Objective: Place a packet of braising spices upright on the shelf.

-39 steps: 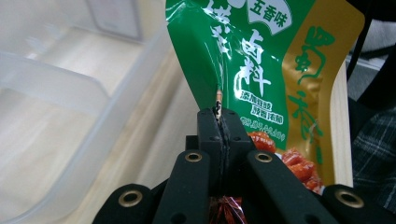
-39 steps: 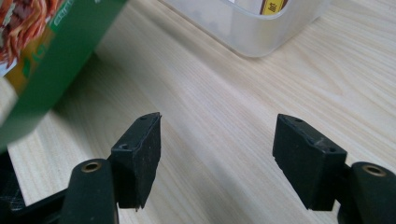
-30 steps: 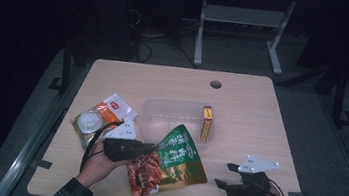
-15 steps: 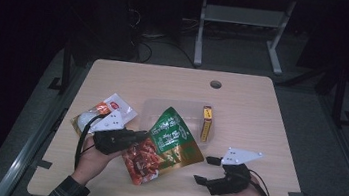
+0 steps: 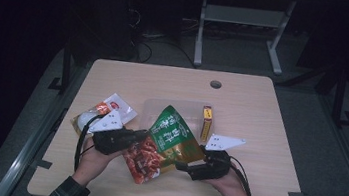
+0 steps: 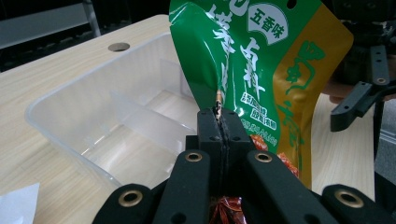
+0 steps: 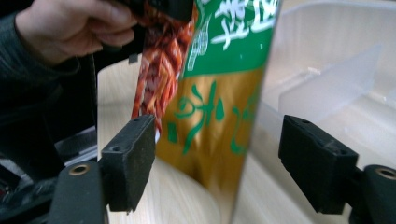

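- The left hand-held gripper (image 5: 132, 137) is clamped, jaws pressed together, on one side edge of the green snack bag (image 5: 170, 140); the pinched seam is seen at the jaw tips in the left gripper view (image 6: 218, 105).
- The right hand-held gripper (image 5: 185, 168) is brought to the bag's opposite edge with its jaws apart; they have just closed a little, and the edge stands between the pads (image 7: 130, 161) untouched.
- Step in hand, as judged: a second grip is being set so that the bag is held from both sides.
- Next move: the right jaws are to be closed squarely on the edge, without crushing the contents.
- The bag is held tilted, apparently clear of the tabletop (image 5: 260, 118), just in front of the clear divided tray (image 6: 93, 116).
- Both forearms enter from below, with the grippers pointed inward at each other.
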Action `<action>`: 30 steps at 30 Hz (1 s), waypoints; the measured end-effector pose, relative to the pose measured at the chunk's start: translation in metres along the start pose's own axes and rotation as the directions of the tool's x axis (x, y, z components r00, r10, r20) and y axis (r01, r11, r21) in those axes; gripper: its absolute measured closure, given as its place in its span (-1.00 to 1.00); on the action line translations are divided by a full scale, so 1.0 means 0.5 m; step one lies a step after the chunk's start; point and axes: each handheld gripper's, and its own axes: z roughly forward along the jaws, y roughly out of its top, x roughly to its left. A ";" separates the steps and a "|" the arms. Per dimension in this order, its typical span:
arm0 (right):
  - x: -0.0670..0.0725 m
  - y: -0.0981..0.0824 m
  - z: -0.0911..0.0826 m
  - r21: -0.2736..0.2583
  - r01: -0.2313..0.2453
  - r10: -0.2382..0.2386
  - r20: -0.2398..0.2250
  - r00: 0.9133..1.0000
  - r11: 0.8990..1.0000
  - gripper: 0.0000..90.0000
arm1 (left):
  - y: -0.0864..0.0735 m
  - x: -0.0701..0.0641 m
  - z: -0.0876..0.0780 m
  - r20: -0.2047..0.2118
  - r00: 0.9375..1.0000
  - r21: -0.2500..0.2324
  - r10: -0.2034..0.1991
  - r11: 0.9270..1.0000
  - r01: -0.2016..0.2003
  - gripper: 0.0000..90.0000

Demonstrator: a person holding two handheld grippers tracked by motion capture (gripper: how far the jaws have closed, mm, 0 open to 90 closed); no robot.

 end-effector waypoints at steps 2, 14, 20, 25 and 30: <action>-0.002 0.006 0.008 -0.019 -0.003 0.003 0.001 1.000 1.000 -0.20 | 0.000 0.000 -0.002 0.000 1.000 -0.008 -0.006 1.000 0.006 0.98; -0.010 0.017 0.020 -0.048 -0.017 0.016 -0.028 0.999 0.999 0.73 | -0.005 0.004 -0.005 -0.001 1.000 -0.025 -0.027 0.999 0.027 0.98; -0.017 0.027 0.014 -0.034 -0.002 0.001 -0.041 0.999 0.999 0.84 | -0.008 -0.003 -0.005 0.001 0.999 -0.032 -0.036 0.999 0.036 0.98; -0.011 0.036 0.012 -0.005 0.033 -0.034 -0.051 0.998 0.999 0.89 | -0.014 -0.007 -0.011 0.007 0.999 -0.024 -0.035 0.999 0.036 0.98; -0.018 0.043 0.010 0.014 0.033 -0.032 -0.060 0.998 0.999 0.98 | -0.018 -0.014 -0.011 0.002 1.000 -0.010 -0.023 1.000 0.023 0.97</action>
